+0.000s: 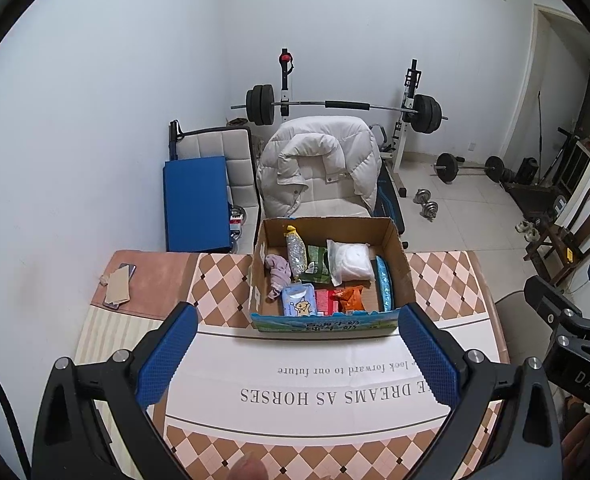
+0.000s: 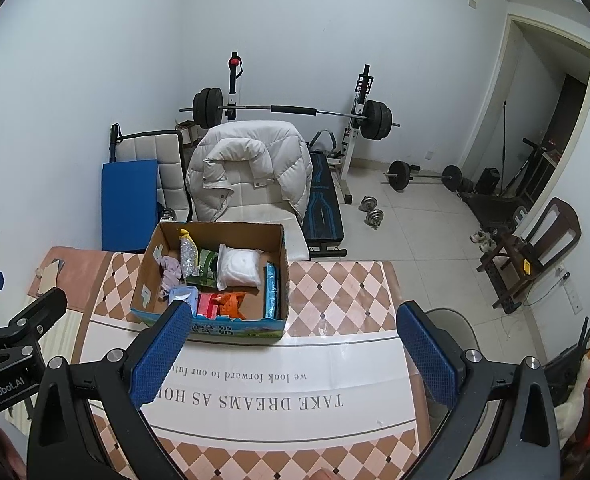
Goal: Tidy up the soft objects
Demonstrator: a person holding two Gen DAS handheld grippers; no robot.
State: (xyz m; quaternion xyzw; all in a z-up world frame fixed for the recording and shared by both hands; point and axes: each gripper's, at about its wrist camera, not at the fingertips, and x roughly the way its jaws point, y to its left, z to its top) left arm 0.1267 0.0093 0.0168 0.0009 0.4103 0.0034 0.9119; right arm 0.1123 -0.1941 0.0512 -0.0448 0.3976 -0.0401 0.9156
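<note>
An open cardboard box (image 1: 397, 264) (image 2: 147, 276) stands at the far side of the table. It holds soft items: a purple cloth (image 1: 277, 274) (image 2: 171, 272), a white packet (image 1: 351, 262) (image 2: 240, 266), a tissue pack (image 1: 298, 300), an orange packet (image 1: 349, 298) (image 2: 231, 304), a green packet (image 1: 315, 266), a glittery pouch (image 1: 296, 254) and a blue pack (image 1: 383, 284) on edge. My left gripper (image 1: 297, 354) is open and empty, in front of the box. My right gripper (image 2: 291, 354) is open and empty, to the box's right front.
The table has a checkered cloth (image 1: 223, 280) with a white printed band (image 2: 295, 380). A phone and cardboard scrap (image 1: 118, 285) lie at the far left. A chair with a white jacket (image 1: 319, 164), a barbell rack (image 1: 343, 106) and dumbbells stand beyond.
</note>
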